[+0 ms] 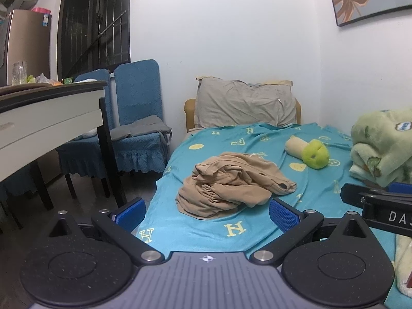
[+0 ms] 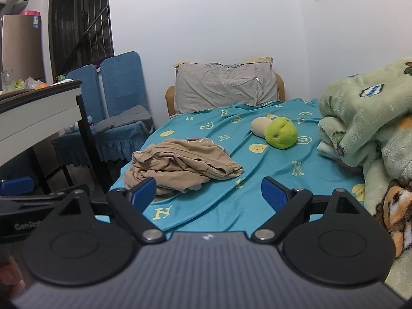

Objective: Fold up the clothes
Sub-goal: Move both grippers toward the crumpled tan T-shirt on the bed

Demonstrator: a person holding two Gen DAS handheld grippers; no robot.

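Note:
A crumpled tan garment (image 1: 231, 182) lies in a heap on the teal bed sheet (image 1: 231, 234), near the bed's left edge. My left gripper (image 1: 206, 213) hovers just short of it, open, with nothing between its blue pads. In the right wrist view the same garment (image 2: 180, 164) sits ahead and to the left. My right gripper (image 2: 208, 193) is open too, and its left pad (image 2: 143, 191) overlaps the garment's near edge in view. Each gripper shows at the other view's side edge.
A green and cream plush toy (image 1: 309, 152) lies behind the garment. A folded green fleece blanket (image 2: 365, 128) fills the bed's right side, and a grey pillow (image 1: 244, 103) leans at the head. Left of the bed stand blue-covered chairs (image 1: 139, 128) and a table (image 1: 38, 118).

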